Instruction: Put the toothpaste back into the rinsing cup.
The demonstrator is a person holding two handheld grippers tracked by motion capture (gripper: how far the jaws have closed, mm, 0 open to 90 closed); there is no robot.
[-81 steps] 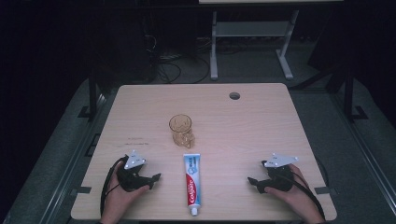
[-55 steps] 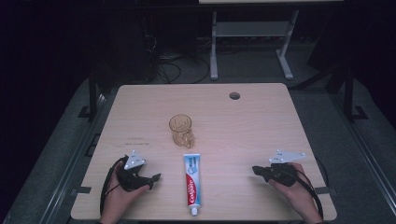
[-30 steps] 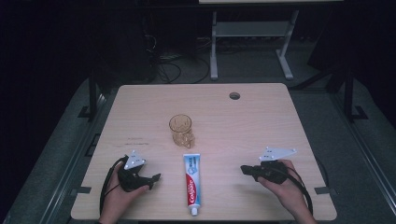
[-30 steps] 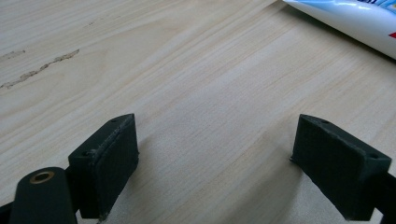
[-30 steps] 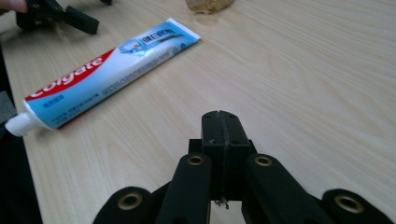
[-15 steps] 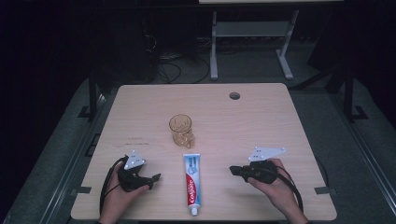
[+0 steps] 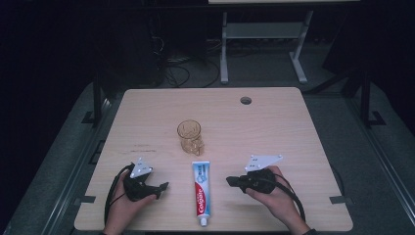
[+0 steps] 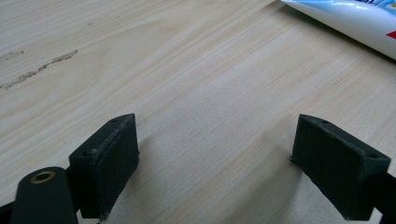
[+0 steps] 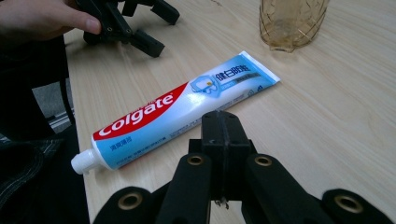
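A red, white and blue toothpaste tube (image 7: 201, 193) lies near the table's front edge, its cap toward the person. In the right gripper view the toothpaste tube (image 9: 187, 112) lies just ahead of my right gripper (image 9: 223, 126), whose jaws are shut with nothing between them. Seen from above, the right gripper (image 7: 229, 181) points left at the tube, a short gap away. My left gripper (image 7: 160, 190) rests left of the tube. Its pads (image 8: 112, 158) stand wide apart over bare wood, with the tube's end (image 8: 355, 18) at the top right.
An amber glass cup (image 7: 189, 137) stands just behind the tube, also seen as the cup (image 9: 292, 23) in the right gripper view. The wooden table (image 7: 274, 132) has a cable hole (image 7: 245, 100) at the back right. The floor around it is dark, with a metal stand behind.
My right gripper has moved left across the table toward the toothpaste tube, still shut. The left gripper, the tube and the cup have stayed in place.
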